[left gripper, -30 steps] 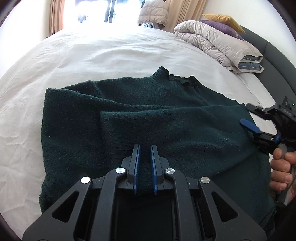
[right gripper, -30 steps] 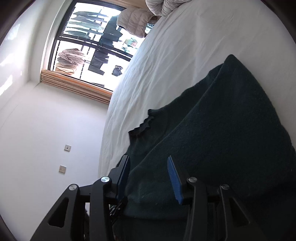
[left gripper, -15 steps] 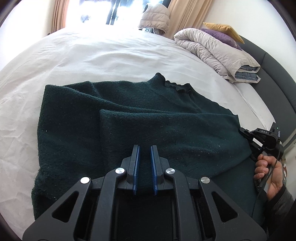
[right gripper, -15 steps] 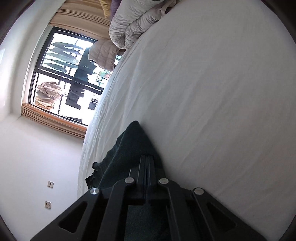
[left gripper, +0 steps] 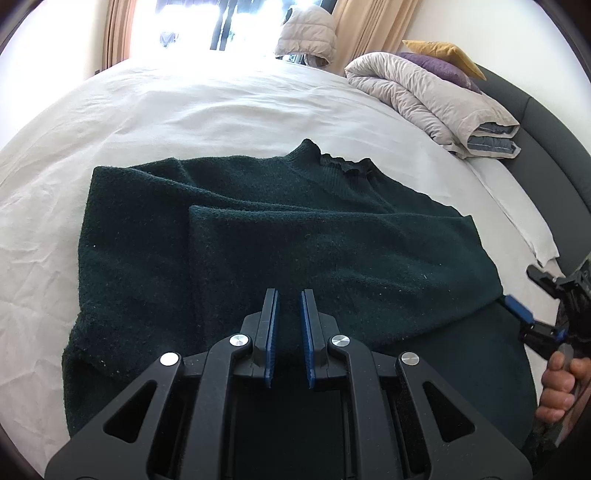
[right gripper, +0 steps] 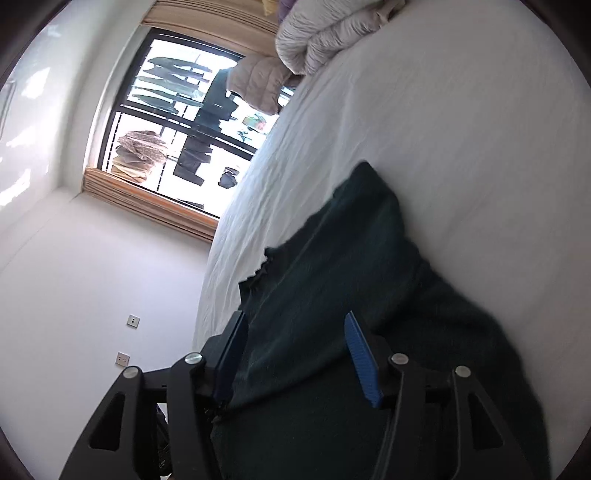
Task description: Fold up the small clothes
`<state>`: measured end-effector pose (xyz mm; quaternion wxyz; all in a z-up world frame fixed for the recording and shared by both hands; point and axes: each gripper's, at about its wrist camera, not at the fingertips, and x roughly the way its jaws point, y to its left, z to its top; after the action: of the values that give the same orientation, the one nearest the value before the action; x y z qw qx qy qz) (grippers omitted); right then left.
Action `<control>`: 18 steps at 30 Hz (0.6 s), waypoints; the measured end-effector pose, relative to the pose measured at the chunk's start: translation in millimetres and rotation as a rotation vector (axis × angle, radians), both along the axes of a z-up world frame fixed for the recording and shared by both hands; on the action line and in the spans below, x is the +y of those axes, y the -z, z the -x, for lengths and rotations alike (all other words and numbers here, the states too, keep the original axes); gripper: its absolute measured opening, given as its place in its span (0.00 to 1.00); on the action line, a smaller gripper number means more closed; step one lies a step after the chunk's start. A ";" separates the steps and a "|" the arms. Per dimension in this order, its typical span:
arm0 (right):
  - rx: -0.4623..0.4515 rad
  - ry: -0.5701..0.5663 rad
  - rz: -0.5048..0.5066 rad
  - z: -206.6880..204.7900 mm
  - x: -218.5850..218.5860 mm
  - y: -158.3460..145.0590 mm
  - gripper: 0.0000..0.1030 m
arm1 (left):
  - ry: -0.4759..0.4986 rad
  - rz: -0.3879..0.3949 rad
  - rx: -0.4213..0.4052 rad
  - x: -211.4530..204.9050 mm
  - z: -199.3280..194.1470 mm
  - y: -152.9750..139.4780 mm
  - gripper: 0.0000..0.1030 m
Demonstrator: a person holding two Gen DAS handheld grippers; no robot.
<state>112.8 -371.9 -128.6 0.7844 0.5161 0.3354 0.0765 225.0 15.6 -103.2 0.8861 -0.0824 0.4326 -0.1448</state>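
Observation:
A dark green knit sweater (left gripper: 295, 236) lies flat on the white bed (left gripper: 184, 110), with one sleeve folded across its body. My left gripper (left gripper: 289, 332) is over the sweater's near hem, its blue pads close together with a fold of the knit between them. My right gripper (left gripper: 524, 314) is at the sweater's right edge, held by a hand. In the right wrist view the right gripper (right gripper: 295, 354) is open and empty, its fingers astride the sweater's (right gripper: 332, 295) edge.
A folded beige duvet (left gripper: 424, 96) with purple and yellow pillows lies at the head of the bed, by the dark headboard (left gripper: 546, 140). A padded jacket (left gripper: 306, 33) hangs by the bright window. White sheet surrounds the sweater.
The right gripper was shut on the sweater's right edge half a second ago; now it is open and drawn back slightly. The left gripper has stayed put on the hem.

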 end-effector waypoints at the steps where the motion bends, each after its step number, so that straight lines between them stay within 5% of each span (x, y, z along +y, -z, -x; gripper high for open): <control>1: 0.042 0.026 -0.027 2.2 -1.1 8.0 0.56 | 0.000 0.008 0.005 1.8 -0.3 -0.1 0.11; 11: -0.005 0.122 -0.142 -22.8 -28.7 23.9 0.55 | -0.013 0.003 0.009 -2.1 -5.8 -1.3 0.11; 14: -0.028 0.189 -0.209 -27.6 -44.7 31.6 0.47 | -0.011 0.005 0.008 -1.5 -10.2 -0.3 0.11; 18: -0.031 0.219 -0.204 -19.9 -53.2 45.4 0.19 | -0.008 0.010 0.005 -4.7 -14.2 1.3 0.11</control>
<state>132.7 -425.1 -174.0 0.7366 0.6255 0.2552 0.0322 239.2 10.9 -104.5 0.8851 -0.0888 0.4338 -0.1431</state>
